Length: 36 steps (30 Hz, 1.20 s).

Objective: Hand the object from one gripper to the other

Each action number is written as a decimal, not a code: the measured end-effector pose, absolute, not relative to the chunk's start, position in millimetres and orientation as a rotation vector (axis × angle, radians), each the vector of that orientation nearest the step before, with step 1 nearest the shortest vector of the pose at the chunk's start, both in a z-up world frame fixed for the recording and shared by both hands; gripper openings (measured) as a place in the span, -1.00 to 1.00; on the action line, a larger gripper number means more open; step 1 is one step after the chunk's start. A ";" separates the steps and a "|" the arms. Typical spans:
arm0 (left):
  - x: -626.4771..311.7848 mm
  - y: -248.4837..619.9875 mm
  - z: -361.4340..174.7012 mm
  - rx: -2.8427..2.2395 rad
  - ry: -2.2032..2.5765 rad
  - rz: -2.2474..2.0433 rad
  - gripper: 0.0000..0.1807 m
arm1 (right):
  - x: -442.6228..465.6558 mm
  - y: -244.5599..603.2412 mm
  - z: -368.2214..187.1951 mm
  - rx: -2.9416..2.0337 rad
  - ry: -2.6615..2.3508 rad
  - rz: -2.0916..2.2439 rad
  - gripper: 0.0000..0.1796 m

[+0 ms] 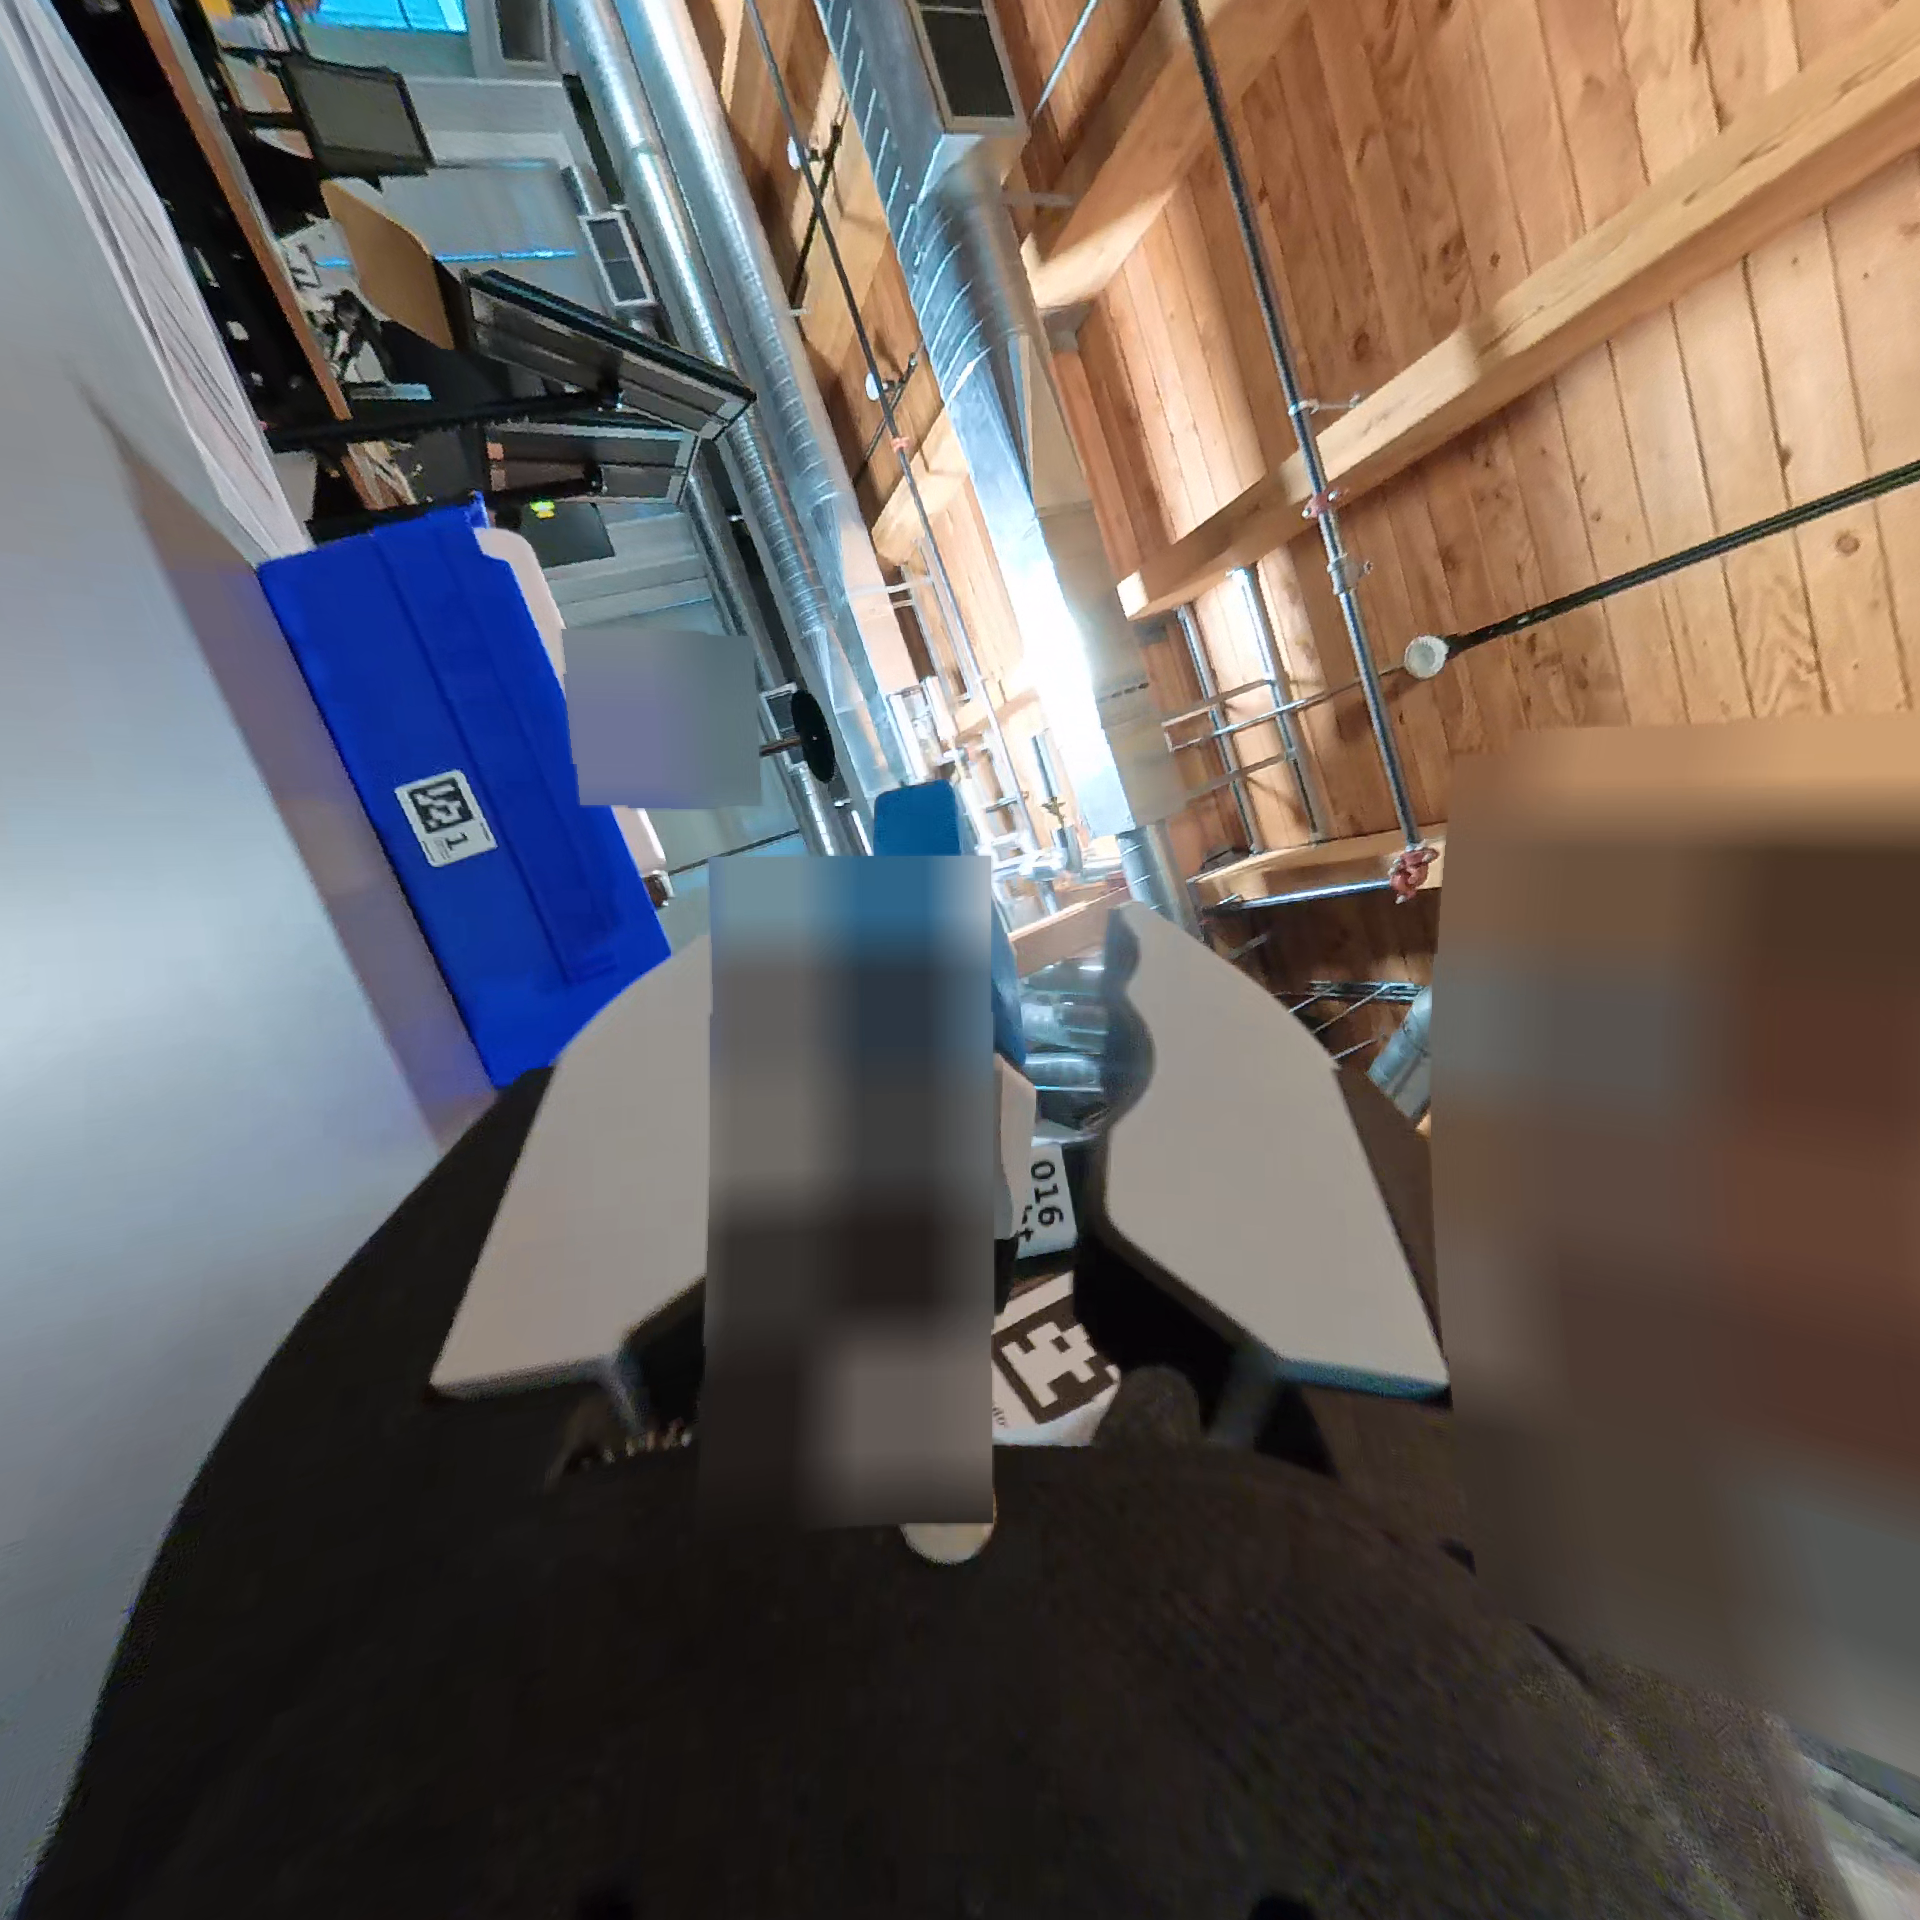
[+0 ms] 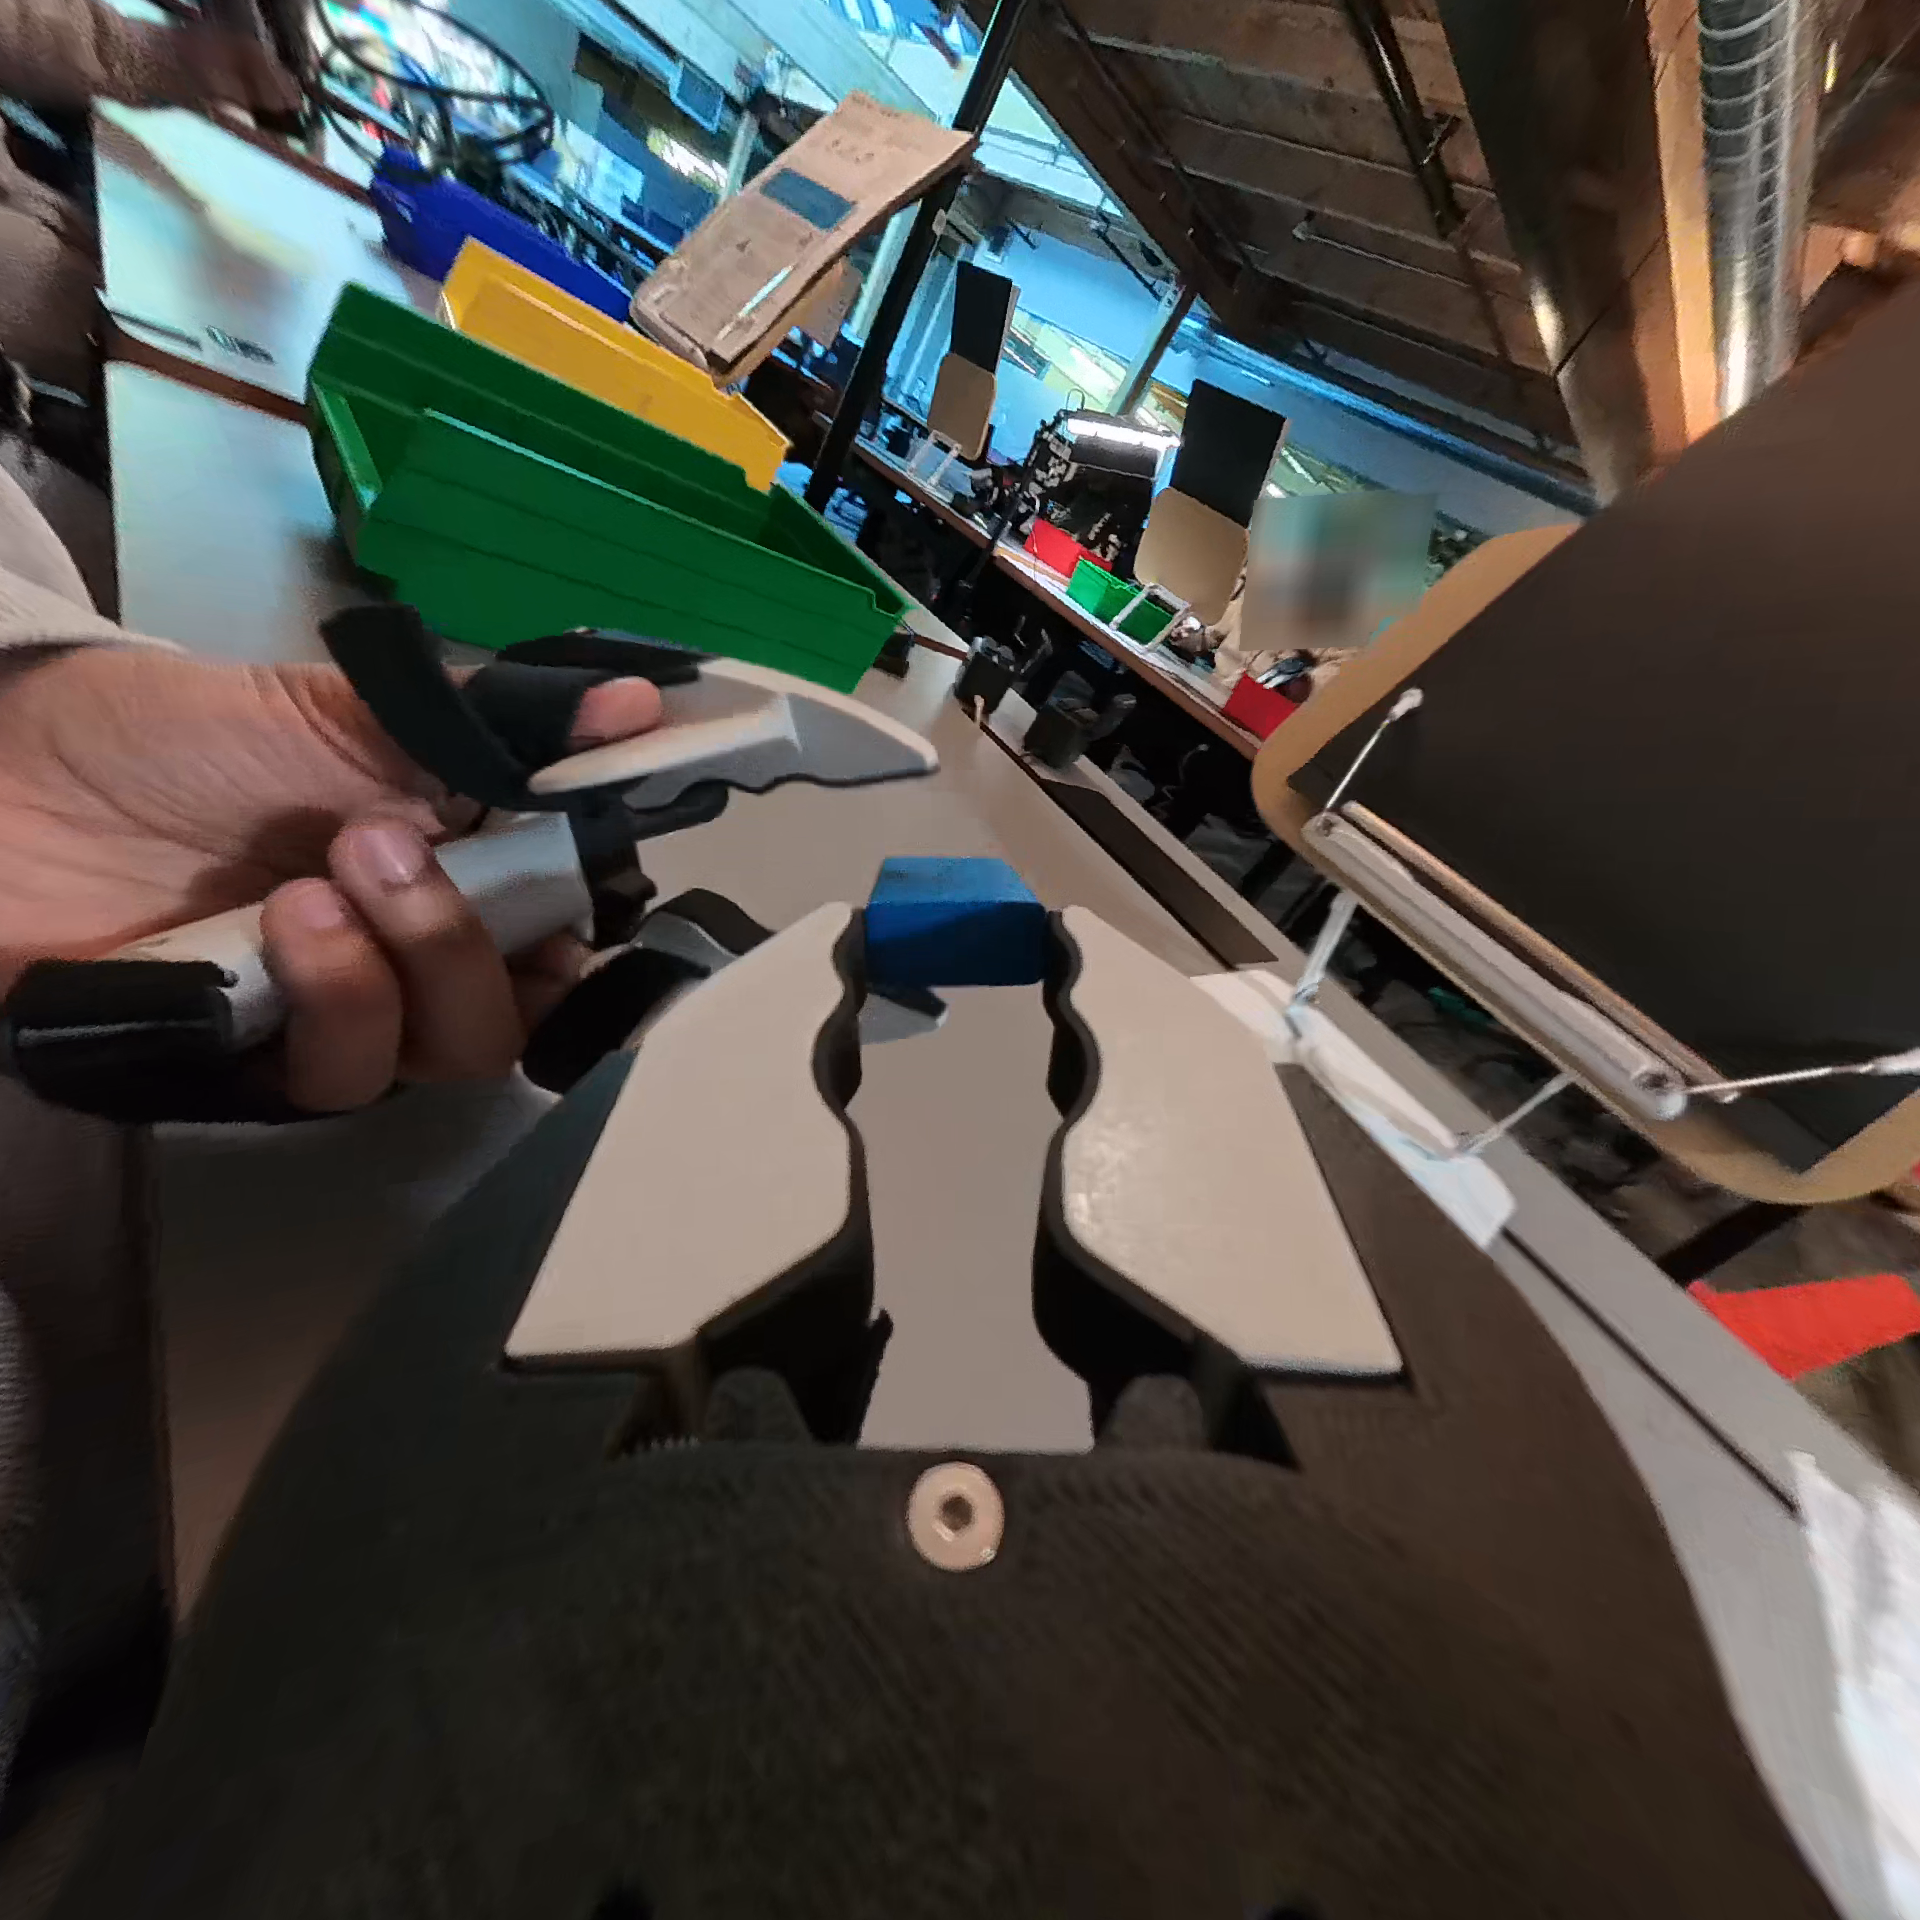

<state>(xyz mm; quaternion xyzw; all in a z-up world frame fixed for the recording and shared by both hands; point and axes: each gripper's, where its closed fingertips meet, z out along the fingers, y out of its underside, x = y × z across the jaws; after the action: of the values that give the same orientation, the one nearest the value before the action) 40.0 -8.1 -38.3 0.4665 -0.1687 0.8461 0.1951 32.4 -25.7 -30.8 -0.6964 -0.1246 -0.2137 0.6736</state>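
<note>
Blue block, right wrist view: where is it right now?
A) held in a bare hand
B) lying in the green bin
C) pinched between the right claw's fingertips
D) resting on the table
C: the blue block sits clamped between the two fingertips of the right claw, above the table, not in the green bin.

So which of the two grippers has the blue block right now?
The right gripper: the blue block sits pinched between its fingertips. The left gripper, in the person's hand, stands open around it.
</note>
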 end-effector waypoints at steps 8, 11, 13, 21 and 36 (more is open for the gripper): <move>44.1 -5.5 -31.2 1.305 -1.036 2.560 0.04 | 34.4 -41.8 -25.9 -1.481 -0.100 0.201 -0.63; 37.2 -14.4 -26.8 1.222 -1.360 2.616 0.02 | 42.9 -44.3 -25.8 -1.449 0.011 0.337 -0.63; 34.5 -21.8 -30.6 1.196 -1.549 2.610 -0.03 | 49.2 -44.9 -28.6 -1.446 0.069 0.387 -0.63; 37.0 -28.7 -45.3 1.241 -1.581 2.522 -0.19 | 52.4 -44.3 -31.5 -1.350 0.221 0.657 -0.63; 30.1 -34.7 -48.7 1.177 -1.544 2.428 -0.63 | 45.5 -39.2 -36.2 -1.348 0.225 0.682 -0.63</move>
<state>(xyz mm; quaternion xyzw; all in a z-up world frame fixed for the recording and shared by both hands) 30.1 -34.7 -48.7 0.3785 -0.4967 0.7809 0.0164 45.5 -39.2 -36.2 -0.6105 0.1018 0.3089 0.7222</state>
